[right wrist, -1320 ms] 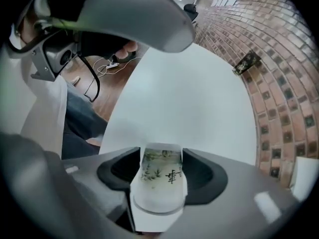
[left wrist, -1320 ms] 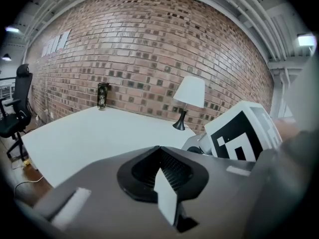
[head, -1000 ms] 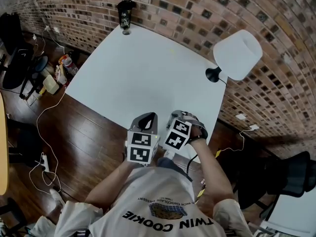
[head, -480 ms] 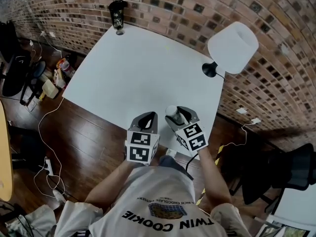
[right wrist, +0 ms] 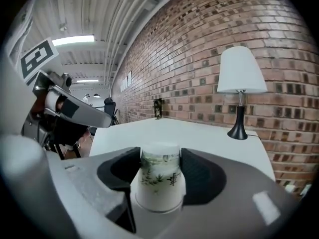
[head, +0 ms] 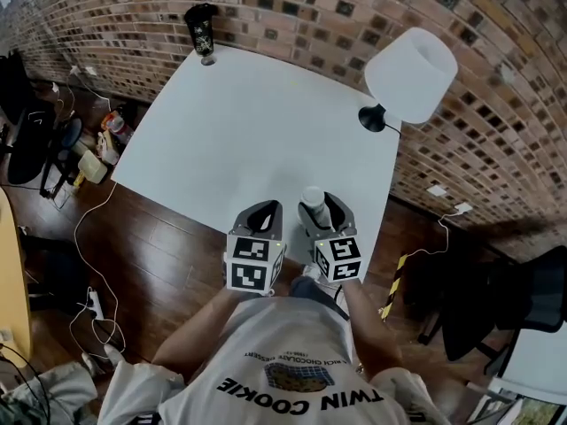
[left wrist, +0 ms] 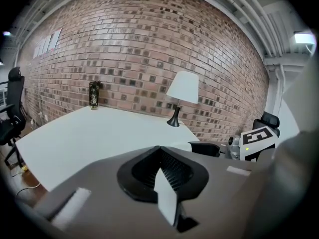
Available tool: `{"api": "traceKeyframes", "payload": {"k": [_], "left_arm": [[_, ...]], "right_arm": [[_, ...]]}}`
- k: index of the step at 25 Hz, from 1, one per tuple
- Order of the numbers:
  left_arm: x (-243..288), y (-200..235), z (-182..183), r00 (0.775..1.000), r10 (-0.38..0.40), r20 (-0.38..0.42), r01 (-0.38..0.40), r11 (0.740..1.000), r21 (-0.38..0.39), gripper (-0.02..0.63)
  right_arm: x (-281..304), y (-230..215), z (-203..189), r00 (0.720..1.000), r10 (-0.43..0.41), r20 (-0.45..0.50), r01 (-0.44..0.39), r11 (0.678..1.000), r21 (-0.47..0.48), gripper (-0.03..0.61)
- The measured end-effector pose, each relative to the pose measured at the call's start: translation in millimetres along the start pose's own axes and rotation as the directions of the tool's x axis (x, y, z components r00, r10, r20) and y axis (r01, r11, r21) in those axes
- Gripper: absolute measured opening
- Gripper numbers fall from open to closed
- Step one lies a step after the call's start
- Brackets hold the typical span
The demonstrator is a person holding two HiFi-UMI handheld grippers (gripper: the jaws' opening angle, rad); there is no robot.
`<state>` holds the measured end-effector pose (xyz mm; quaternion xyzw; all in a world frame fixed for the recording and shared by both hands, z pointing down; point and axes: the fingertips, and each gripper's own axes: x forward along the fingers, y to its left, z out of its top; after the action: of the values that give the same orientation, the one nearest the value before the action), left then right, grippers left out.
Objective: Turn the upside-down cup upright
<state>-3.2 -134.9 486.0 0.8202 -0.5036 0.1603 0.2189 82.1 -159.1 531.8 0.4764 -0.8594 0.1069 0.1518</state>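
A white paper cup [right wrist: 159,176] with a green leaf print sits between the fingers of my right gripper [right wrist: 160,156], which is shut on it. Its wider rim is toward the camera and its narrow end points away. In the head view the cup [head: 312,198] shows a round white end above the white table [head: 248,122], near the front right edge, held by the right gripper [head: 319,209]. I cannot tell whether it touches the table. My left gripper [head: 263,212] hangs just left of it, shut with nothing between its jaws [left wrist: 160,151].
A white-shaded lamp [head: 409,73] on a black base stands at the table's far right corner. A dark tumbler [head: 202,29] stands at the far left corner by the brick wall. Cables, bags and chairs lie on the wooden floor to the left.
My right gripper has rotated, swinging its marker cube from the left side round to the near side, and the cup's white end has come into view. The left gripper has stayed put.
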Motion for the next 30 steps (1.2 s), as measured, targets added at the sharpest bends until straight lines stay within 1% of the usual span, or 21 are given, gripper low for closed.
{"api": "traceKeyframes", "payload": {"k": [3, 7, 12, 17, 22, 25, 28, 30], "left_arm": [[1, -3, -1, 1.000, -0.005, -0.001, 0.005, 1.000, 0.003, 0.003], [-1, -7, -5, 1.000, -0.009, -0.003, 0.009, 1.000, 0.002, 0.003], [-7, -6, -7, 1.000, -0.013, 0.000, 0.013, 1.000, -0.009, 0.003], [-9, -9, -16, 1.000, -0.030, -0.006, 0.029, 0.999, -0.034, 0.003], [-13, -15, -22, 0.999, -0.038, -0.007, 0.038, 0.998, -0.050, 0.003], [-19, -24, -22, 0.999, -0.035, -0.002, 0.035, 0.998, -0.045, 0.003], [-28, -37, -25, 1.000, -0.026, 0.001, 0.026, 0.999, -0.038, 0.003], [-35, -47, -27, 1.000, -0.017, 0.004, 0.017, 0.999, -0.033, 0.003]], "right_arm": [[-3, 1, -4, 0.999, 0.002, -0.035, -0.003, 0.999, -0.032, 0.252], [-7, 3, -11, 0.998, 0.003, -0.058, -0.007, 0.998, -0.062, 0.253], [-9, 8, -16, 0.994, 0.015, -0.109, -0.022, 0.998, -0.062, 0.252], [-14, 8, -15, 0.991, 0.007, -0.134, -0.016, 0.998, -0.066, 0.253], [-30, 8, 1, 0.994, -0.010, -0.106, 0.008, 1.000, -0.020, 0.253], [-42, 12, 11, 0.994, 0.004, -0.105, -0.002, 1.000, 0.019, 0.253], [-58, 20, 17, 0.993, 0.033, -0.114, -0.031, 0.999, 0.019, 0.227], [-71, 25, 22, 0.994, 0.047, -0.096, -0.046, 0.999, 0.014, 0.168]]}}
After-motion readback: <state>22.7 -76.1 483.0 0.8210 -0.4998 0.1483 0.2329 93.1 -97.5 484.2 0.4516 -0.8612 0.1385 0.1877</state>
